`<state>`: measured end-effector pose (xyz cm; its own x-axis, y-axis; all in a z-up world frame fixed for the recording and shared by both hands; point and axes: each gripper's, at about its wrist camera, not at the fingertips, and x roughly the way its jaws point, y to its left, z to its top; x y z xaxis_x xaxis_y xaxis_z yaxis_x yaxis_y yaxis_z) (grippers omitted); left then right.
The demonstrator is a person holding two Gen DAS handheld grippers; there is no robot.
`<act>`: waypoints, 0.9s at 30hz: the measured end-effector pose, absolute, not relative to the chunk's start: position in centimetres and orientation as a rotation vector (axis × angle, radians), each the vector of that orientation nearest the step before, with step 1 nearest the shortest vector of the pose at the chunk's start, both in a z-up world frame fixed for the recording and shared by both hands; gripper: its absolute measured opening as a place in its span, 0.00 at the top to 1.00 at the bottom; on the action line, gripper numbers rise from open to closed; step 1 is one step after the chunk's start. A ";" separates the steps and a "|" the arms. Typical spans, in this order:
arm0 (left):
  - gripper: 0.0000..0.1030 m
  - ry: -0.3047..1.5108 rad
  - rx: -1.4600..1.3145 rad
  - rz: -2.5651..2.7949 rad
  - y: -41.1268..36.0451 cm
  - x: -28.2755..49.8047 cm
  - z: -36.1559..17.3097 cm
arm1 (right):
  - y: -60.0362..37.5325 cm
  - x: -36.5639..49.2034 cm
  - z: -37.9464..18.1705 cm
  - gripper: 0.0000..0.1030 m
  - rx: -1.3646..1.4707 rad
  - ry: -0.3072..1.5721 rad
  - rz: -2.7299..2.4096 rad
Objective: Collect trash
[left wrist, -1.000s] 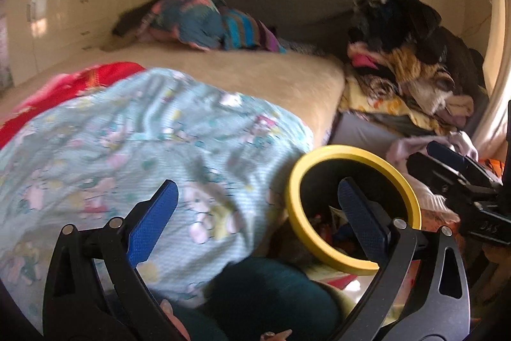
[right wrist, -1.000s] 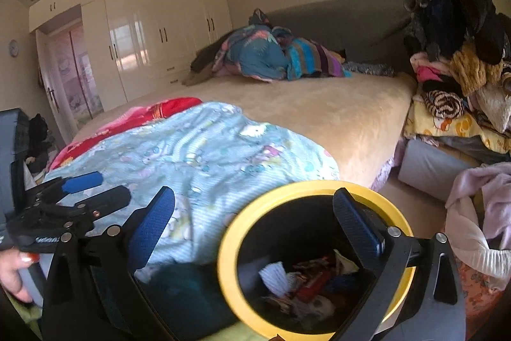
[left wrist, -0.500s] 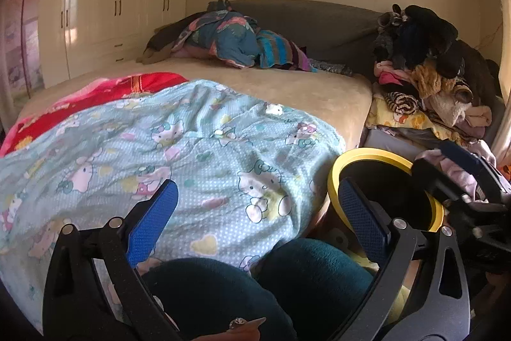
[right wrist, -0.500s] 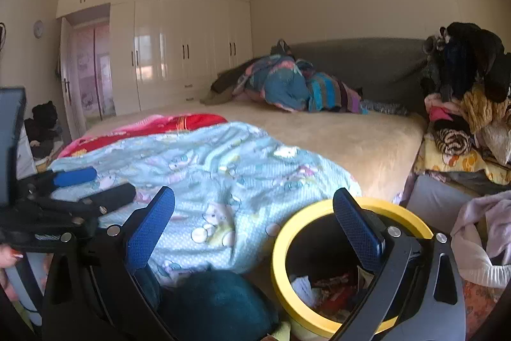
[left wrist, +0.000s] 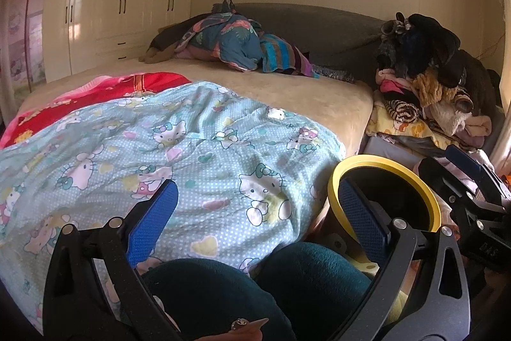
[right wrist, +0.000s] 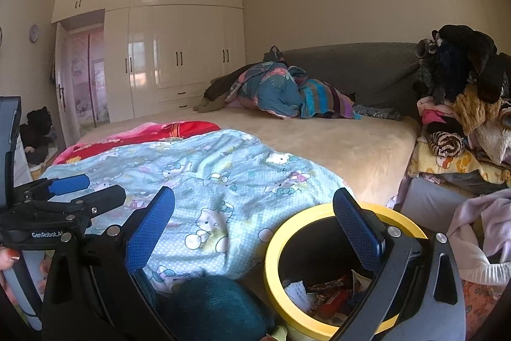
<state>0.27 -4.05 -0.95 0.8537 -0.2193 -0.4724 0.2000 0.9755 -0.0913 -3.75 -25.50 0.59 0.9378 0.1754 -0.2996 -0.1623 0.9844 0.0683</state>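
Note:
A black trash bin with a yellow rim [right wrist: 271,248] stands on the floor beside the bed; crumpled paper and wrappers [right wrist: 322,293] lie inside it. It also shows in the left wrist view [left wrist: 428,197]. My right gripper [right wrist: 254,226] is open and empty, raised above the bin's left side. My left gripper [left wrist: 258,216] is open and empty, held over my knees with the bin at its right finger. Each gripper shows in the other's view: the right one [left wrist: 469,181] at the far right, the left one [right wrist: 80,190] at the left.
A bed [right wrist: 351,143] with a light blue Hello Kitty blanket [left wrist: 191,149] and red blanket [right wrist: 159,133] fills the middle. A heap of clothes [right wrist: 463,117] sits at the right. White wardrobes [right wrist: 175,53] stand behind. My teal-clad knees [left wrist: 255,286] are below.
Both grippers have tilted upward and pulled back from the bin; the bin now sits lower in both views. Both stay open and empty.

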 end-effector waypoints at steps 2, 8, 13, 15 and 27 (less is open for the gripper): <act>0.10 0.498 -0.041 -0.222 -4.0 0.2 -0.9 | -25.6 -3.7 0.6 0.06 0.044 0.307 0.172; 0.10 0.487 -0.045 -0.221 -4.0 0.1 -0.7 | -25.8 -4.0 0.7 0.06 0.044 0.300 0.169; 0.10 0.483 -0.050 -0.224 -4.0 0.1 -0.7 | -25.8 -4.1 0.9 0.06 0.043 0.292 0.163; 0.10 0.480 -0.053 -0.225 -4.0 0.0 -0.7 | -25.8 -4.3 0.9 0.06 0.041 0.288 0.161; 0.10 0.479 -0.051 -0.225 -3.9 0.0 -0.8 | -25.8 -4.5 1.0 0.06 0.041 0.278 0.157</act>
